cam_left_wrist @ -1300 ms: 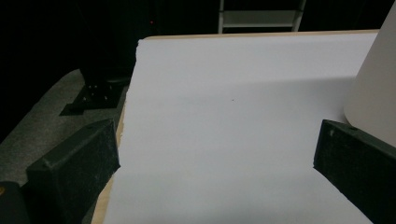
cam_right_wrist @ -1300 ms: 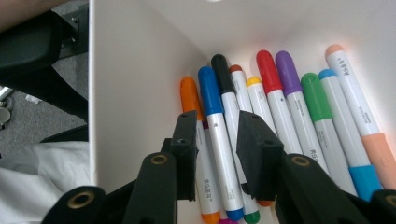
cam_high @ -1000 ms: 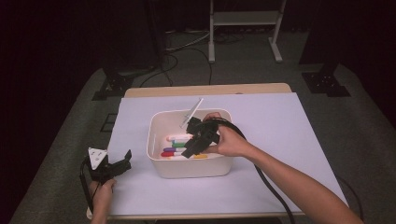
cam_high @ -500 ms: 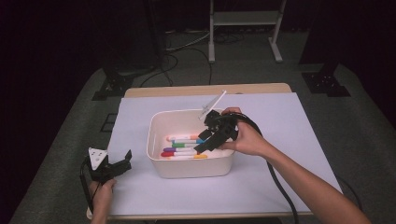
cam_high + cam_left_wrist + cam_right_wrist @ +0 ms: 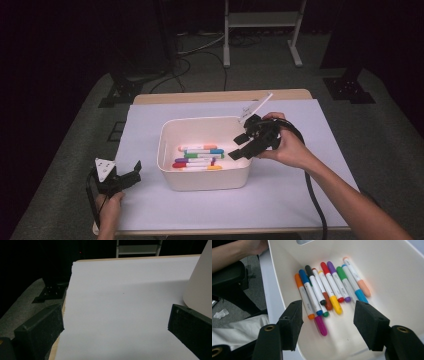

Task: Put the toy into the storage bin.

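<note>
- High view: the right gripper hangs over the right rim of the white bin, tilted down toward the markers lying in a loose row on the bin floor.
- Its jaws have just been opening and now stand wide apart; in the right gripper view nothing sits between the pads, and the markers lie beyond and below them.
- The left gripper rests low at the table's near-left corner on the white sheet, well apart from the bin's left wall; its jaws are apart with only bare sheet between them.
- Handling, as a judgement: the markers look light, stiff and smooth-barrelled, so they may roll or slip under a shallow pinch.
- They lie side by side and touching, so a grip may catch a neighbour too.
- Best hold is probably across the middle of one barrel, jaws crosswise to its length, starting with an outer marker such as the magenta one.
</note>
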`<state>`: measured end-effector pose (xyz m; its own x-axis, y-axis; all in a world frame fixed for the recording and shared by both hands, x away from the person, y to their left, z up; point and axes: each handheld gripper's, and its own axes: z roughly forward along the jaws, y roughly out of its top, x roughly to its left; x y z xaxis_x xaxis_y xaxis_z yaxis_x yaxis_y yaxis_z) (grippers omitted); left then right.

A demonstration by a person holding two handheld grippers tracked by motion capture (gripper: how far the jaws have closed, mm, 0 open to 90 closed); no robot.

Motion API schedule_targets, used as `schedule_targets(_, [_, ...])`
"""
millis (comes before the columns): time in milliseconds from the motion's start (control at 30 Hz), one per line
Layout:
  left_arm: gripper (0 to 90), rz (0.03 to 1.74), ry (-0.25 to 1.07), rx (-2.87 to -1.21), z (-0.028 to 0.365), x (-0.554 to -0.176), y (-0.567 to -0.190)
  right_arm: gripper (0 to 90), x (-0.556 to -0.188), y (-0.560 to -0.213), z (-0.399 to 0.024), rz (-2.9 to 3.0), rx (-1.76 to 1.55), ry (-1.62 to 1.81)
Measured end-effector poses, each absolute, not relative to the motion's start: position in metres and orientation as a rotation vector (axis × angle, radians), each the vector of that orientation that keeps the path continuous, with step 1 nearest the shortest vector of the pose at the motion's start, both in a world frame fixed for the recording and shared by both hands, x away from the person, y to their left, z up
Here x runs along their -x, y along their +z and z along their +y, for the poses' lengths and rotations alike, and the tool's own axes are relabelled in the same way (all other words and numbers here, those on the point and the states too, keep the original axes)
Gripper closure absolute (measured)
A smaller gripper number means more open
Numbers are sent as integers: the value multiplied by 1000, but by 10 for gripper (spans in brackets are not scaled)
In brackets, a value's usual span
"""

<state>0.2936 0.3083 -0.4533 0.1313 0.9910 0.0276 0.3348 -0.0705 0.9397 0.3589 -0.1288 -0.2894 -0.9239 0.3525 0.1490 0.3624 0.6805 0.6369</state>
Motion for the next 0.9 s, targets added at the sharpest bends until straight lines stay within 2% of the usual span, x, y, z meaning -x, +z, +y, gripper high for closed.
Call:
schedule_targets(367, [0,1334,966,-1557,308,-294,-453,375,-356,-275,-171,-2853,737,-1146])
schedule_targets(900, [0,1330,975,-1563,307,-294,-453,377,-354,-285,-215,-2823,857,-1172])
